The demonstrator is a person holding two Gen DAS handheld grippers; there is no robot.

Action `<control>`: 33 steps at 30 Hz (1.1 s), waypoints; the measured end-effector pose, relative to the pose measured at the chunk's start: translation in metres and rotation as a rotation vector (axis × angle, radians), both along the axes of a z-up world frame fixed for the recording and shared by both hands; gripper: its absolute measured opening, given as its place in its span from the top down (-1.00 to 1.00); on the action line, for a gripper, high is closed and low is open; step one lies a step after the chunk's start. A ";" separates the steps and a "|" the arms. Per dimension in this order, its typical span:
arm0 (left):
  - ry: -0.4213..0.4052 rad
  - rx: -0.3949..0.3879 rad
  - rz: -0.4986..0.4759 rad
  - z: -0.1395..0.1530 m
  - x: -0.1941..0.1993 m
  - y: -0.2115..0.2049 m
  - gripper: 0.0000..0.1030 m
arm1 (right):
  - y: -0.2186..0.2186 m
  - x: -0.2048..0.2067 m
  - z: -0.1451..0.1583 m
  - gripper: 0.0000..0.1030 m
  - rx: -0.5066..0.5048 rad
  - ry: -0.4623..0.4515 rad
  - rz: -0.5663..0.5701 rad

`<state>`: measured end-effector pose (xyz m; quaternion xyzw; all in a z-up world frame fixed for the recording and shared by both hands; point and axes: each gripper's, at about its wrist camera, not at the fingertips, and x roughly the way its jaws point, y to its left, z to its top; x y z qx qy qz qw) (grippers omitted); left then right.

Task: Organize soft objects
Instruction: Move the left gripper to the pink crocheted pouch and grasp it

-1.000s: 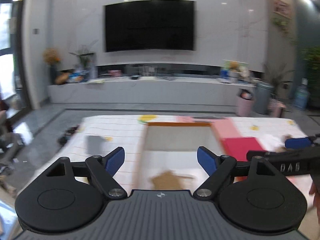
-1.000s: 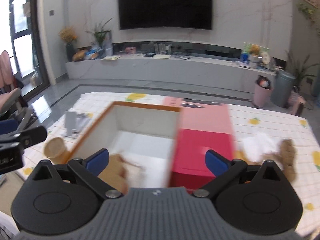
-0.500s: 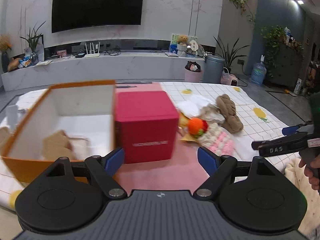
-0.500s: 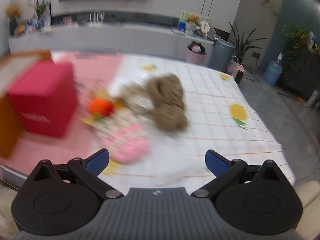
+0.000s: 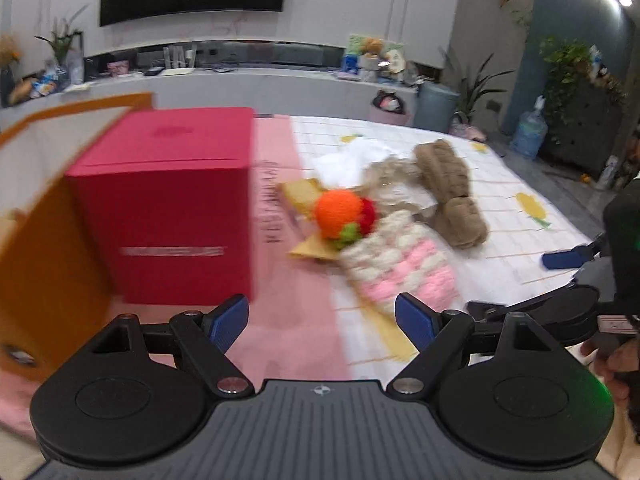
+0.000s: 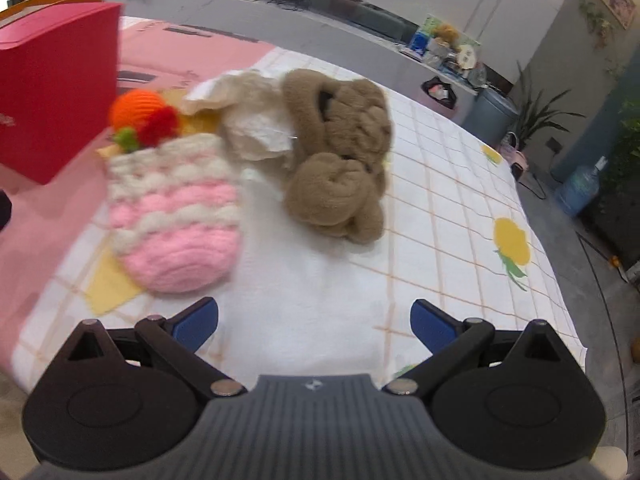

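1. Left gripper [image 5: 322,318]: jaws spread wide, nothing between them, held above the near edge of the table [image 5: 500,200].
2. Right gripper [image 6: 314,324]: jaws likewise spread wide and empty, over a bare patch of the white checked tablecloth [image 6: 440,208]. In the left wrist view it appears at 3 o'clock, one blue fingertip [image 5: 566,259] showing, with the person's hand [image 5: 612,360] behind it.
3. Pink-and-cream knitted pouch [image 6: 174,216]: lies flat on the cloth at 11 o'clock from the right gripper, near its left finger but apart from it. From the left gripper it sits at 1 o'clock, just ahead of the right finger.
4. Orange knitted ball [image 6: 138,110] with red and green tufts: rests against the far end of the pouch, at 11 o'clock from the right gripper and farther off.
5. Brown plush toy [image 6: 340,160]: lies at 12 o'clock from the right gripper, well ahead of the fingertips, just beside the pouch.
6. Crumpled pale cloth [image 6: 248,120]: lies between the ball and the plush toy, touching the toy.
7. Red box [image 5: 168,208]: stands upright at 11 o'clock from the left gripper, on a pink mat [image 5: 288,300].
8. Orange box [image 5: 44,248]: stands touching the red box's left side; blur hides its contents.
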<state>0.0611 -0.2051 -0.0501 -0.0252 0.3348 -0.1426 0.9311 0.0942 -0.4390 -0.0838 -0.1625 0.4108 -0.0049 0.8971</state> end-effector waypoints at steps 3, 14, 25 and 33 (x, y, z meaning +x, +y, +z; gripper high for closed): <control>-0.019 0.004 -0.009 -0.003 0.005 -0.024 -0.89 | -0.023 0.007 -0.002 -0.95 0.092 0.021 -0.047; 0.053 -0.034 0.126 -0.021 0.034 -0.080 -0.89 | -0.049 0.010 -0.013 -0.95 0.249 0.039 -0.116; 0.090 -0.029 0.162 -0.034 0.057 -0.096 -1.00 | -0.055 0.010 -0.016 -0.95 0.300 0.037 -0.148; 0.084 0.008 0.087 -0.037 0.067 -0.102 -1.00 | -0.054 0.009 -0.017 -0.95 0.298 0.026 -0.153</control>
